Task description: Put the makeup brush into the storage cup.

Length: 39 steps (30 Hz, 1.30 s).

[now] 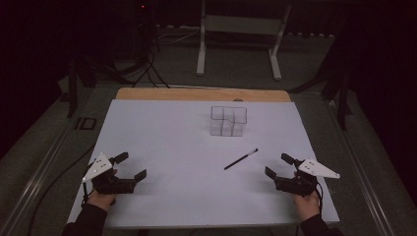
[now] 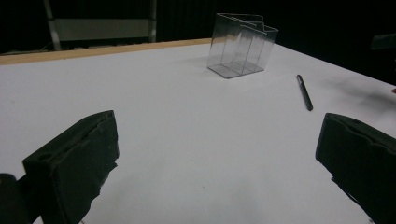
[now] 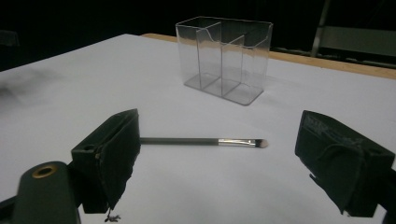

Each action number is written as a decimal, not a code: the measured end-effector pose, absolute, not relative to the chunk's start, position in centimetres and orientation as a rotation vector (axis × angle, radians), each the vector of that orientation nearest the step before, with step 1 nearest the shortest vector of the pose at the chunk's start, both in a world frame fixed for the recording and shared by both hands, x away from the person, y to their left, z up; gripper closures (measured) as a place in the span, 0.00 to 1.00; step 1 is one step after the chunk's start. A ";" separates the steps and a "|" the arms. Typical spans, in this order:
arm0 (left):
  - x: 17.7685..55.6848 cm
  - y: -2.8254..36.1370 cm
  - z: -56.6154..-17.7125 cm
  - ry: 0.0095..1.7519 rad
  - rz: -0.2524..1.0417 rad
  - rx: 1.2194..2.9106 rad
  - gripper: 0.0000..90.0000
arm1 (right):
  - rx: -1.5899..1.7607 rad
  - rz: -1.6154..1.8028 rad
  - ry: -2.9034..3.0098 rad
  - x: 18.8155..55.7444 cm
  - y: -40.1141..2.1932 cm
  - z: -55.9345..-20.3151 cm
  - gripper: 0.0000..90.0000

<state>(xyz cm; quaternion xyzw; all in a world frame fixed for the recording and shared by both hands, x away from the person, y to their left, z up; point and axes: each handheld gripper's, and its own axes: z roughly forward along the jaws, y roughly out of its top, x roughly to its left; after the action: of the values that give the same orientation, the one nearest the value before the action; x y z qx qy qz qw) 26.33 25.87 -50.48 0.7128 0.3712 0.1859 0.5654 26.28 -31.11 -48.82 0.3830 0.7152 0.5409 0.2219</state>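
Note:
A thin black makeup brush (image 1: 241, 159) with a silver ferrule lies flat on the white table sheet (image 1: 172, 142), right of centre. Beyond it stands a clear plastic organiser (image 1: 227, 121) with several compartments, upright. My left gripper (image 1: 130, 166) rests at the near left, jaws wide open with nothing between them. At the near right my right gripper (image 1: 278, 165) is open too, and it faces the brush (image 3: 205, 141), which lies across just beyond its jaws. The organiser (image 3: 223, 58) stands farther off. In the left gripper view the brush (image 2: 304, 92) lies at the right, near the organiser (image 2: 240, 45).
A wooden table edge (image 1: 201, 94) shows past the far end of the sheet. A white metal frame (image 1: 238, 37) stands on the floor behind the table. Cables (image 1: 147, 69) run over the dark floor at the far left.

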 end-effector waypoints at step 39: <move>26.3 25.7 -50.4 0.877 0.441 1.678 0.01 | 1.001 1.220 2.488 30.3 -29.8 -46.3 0.21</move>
<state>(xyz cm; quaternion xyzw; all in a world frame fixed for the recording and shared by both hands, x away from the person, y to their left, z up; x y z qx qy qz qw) 26.30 25.67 -50.36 0.7131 0.3725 0.1874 0.5636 30.26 -29.85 -46.35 0.3383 0.8405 0.4119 0.0974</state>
